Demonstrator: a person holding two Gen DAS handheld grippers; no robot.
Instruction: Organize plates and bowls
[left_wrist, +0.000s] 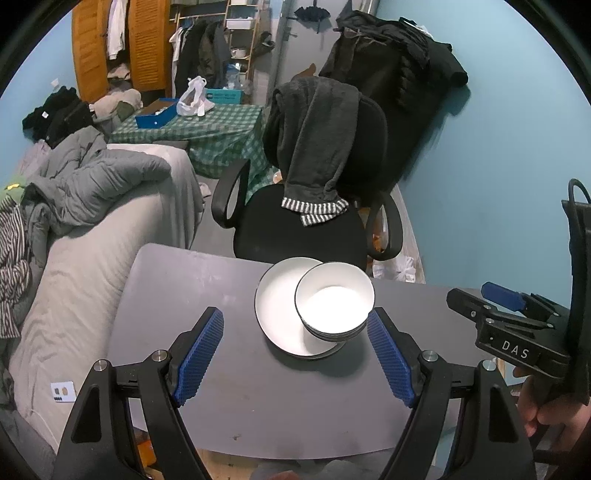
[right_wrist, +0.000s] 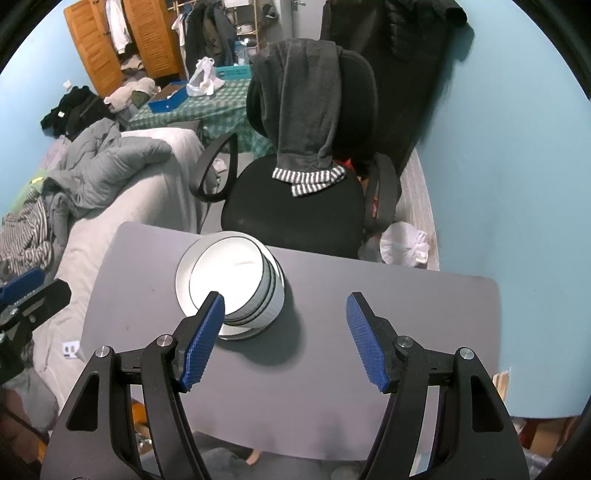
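Note:
A stack of white bowls with dark rims (left_wrist: 334, 308) sits off-centre on a white plate (left_wrist: 277, 306) on the grey table (left_wrist: 184, 295). The bowls (right_wrist: 240, 284) and plate (right_wrist: 183, 275) also show in the right wrist view. My left gripper (left_wrist: 295, 354) is open and empty, just in front of the plate, its right pad near the bowls. My right gripper (right_wrist: 286, 339) is open and empty, to the right of the bowls, its left pad in front of the stack. It also shows from the side in the left wrist view (left_wrist: 491, 306).
A black office chair (left_wrist: 306, 221) with a grey garment over its back stands behind the table. A grey sofa (left_wrist: 74, 277) with bedding lies on the left. A blue wall (right_wrist: 498, 166) is on the right. A white bag (right_wrist: 404, 249) lies on the floor.

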